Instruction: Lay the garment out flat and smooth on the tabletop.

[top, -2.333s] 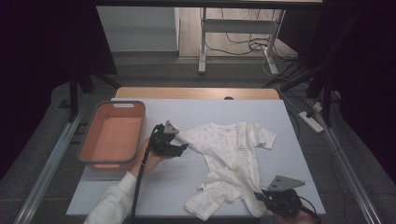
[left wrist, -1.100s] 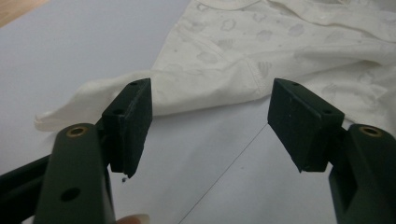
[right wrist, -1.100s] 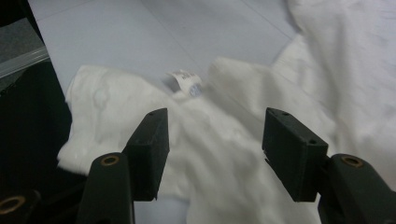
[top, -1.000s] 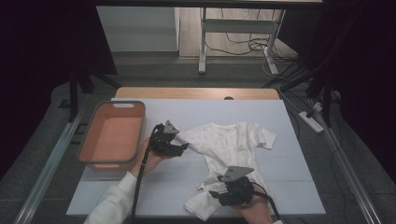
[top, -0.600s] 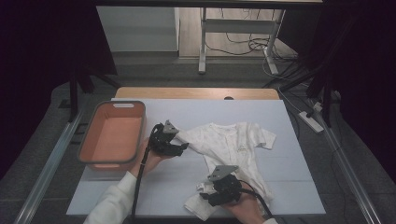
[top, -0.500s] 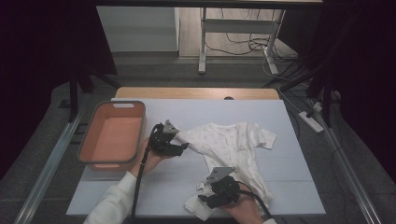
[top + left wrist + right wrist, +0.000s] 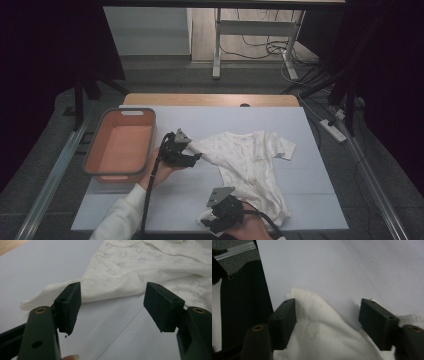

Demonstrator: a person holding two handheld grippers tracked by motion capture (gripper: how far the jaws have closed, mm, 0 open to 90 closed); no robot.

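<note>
A white baby garment (image 7: 252,157) lies spread on the white table cover, sleeves out to both sides. My left gripper (image 7: 194,156) rests at the tip of the garment's left sleeve (image 7: 75,291). In the left gripper view, the left gripper (image 7: 112,307) is open, and the sleeve lies just beyond its tips. At the front edge of the table, my right gripper (image 7: 214,217) sits at the garment's bottom end. In the right gripper view, the right gripper (image 7: 327,322) is open wide, with a bunched fold of the cloth (image 7: 319,335) lying between the jaws.
An orange plastic basket (image 7: 95,157) stands empty at the left of the table, close to my left hand. The white cover (image 7: 310,195) reaches the front and right edges. Dark curtains, table legs and floor cables lie beyond the far edge.
My right gripper has travelled left from the front right corner to the garment's bottom end, and the cloth now lies between its jaws. The left gripper has stayed put.
</note>
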